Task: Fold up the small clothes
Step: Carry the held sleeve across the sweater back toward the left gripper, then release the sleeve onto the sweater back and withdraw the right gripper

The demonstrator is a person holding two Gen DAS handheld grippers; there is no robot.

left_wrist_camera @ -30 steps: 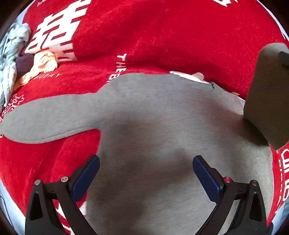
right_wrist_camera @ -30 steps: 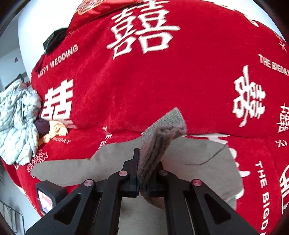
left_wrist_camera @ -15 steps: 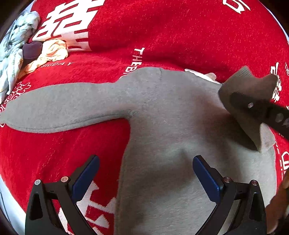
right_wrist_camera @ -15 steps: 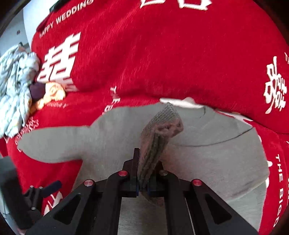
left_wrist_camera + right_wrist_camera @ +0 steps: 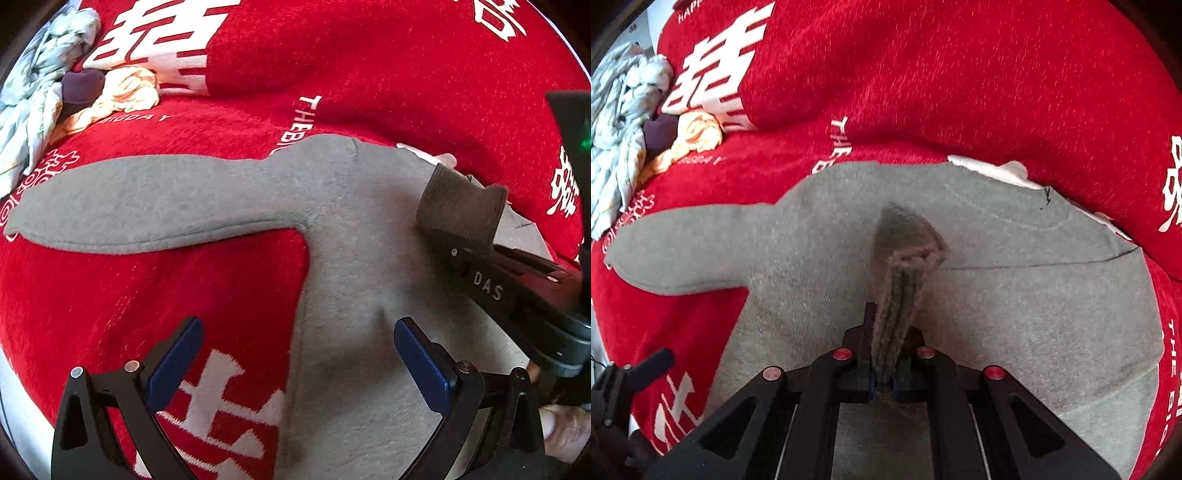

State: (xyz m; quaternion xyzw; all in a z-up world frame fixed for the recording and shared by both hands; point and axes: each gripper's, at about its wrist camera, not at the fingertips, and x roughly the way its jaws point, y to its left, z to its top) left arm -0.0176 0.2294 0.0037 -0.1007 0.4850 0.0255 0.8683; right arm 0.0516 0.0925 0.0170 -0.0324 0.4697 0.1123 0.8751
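Left wrist view: the left gripper (image 5: 297,363) hangs with its blue pads spread wide and empty over the gray sweatshirt (image 5: 354,295), which lies flat on a red blanket (image 5: 155,295) printed with white characters. Its free sleeve (image 5: 147,203) stretches toward 9 o'clock, and a heap of crumpled clothes (image 5: 55,92) sits at 10 o'clock. At 3 o'clock the right gripper (image 5: 458,229) enters, pinching the ribbed cuff (image 5: 461,206) of the other sleeve above the chest; a fingertip of the person's hand (image 5: 561,432) shows at 4 o'clock. Right wrist view: the right gripper (image 5: 882,373) is pressed together on that cuff (image 5: 905,266), whose folded layers stand up between the pads, with the sweatshirt's body (image 5: 1015,314) spread beneath and the neckline toward 1 o'clock. The other gripper's fingertip shows at 8 o'clock. The step in hand appears to be folding this sleeve across the torso. Next, the cuff likely needs laying flat on the chest and releasing, after which the spread gripper could take the outstretched sleeve and fold it inward likewise.
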